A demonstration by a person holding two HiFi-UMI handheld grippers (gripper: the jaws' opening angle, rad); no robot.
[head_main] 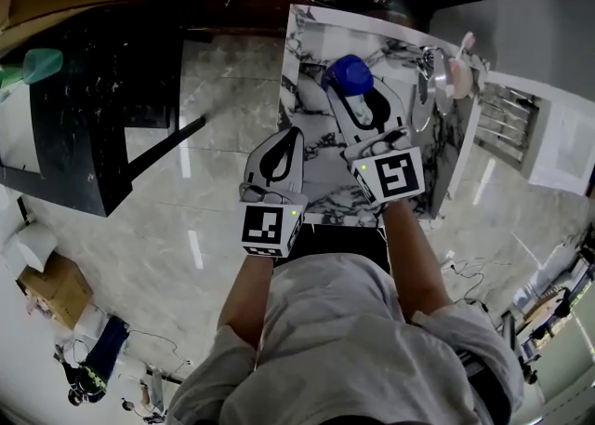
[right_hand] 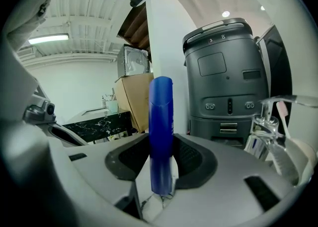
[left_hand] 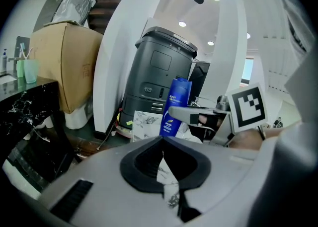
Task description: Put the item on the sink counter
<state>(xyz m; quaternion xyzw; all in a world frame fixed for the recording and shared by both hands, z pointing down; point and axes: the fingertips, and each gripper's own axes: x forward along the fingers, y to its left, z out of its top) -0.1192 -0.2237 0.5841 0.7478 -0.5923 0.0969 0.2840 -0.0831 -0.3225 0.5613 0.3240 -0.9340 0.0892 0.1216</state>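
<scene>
Bottle: blue bottle stands upright in your right claw, above the marble bench, about mid-bench and left of the tap. Can't tell if its base touches the top.
Right claw: right claw is pinching the bottle low on its body, a pad on each side; seen from the right gripper view the bottle fills the gap between the jaws.
Left claw: left claw is pressed together w/ nothing in it, only a thin sliver of marble showing past the pads. It hangs over the bench's front-left part, just beside your right claw, not touching it.
In the way: nothing sits between the bottle and the bench under it. Tap and a pink item stand near, to the bottle's right.
Behind bench: tall grey unit straight ahead, cardboard box to its left.
Left side: black bench well apart from the marble one, green cup on it.
Surface: white marble w/ dark veins, mostly bare around the bottle.
Room: glossy pale tile floor, white walls, ceiling spots on.
</scene>
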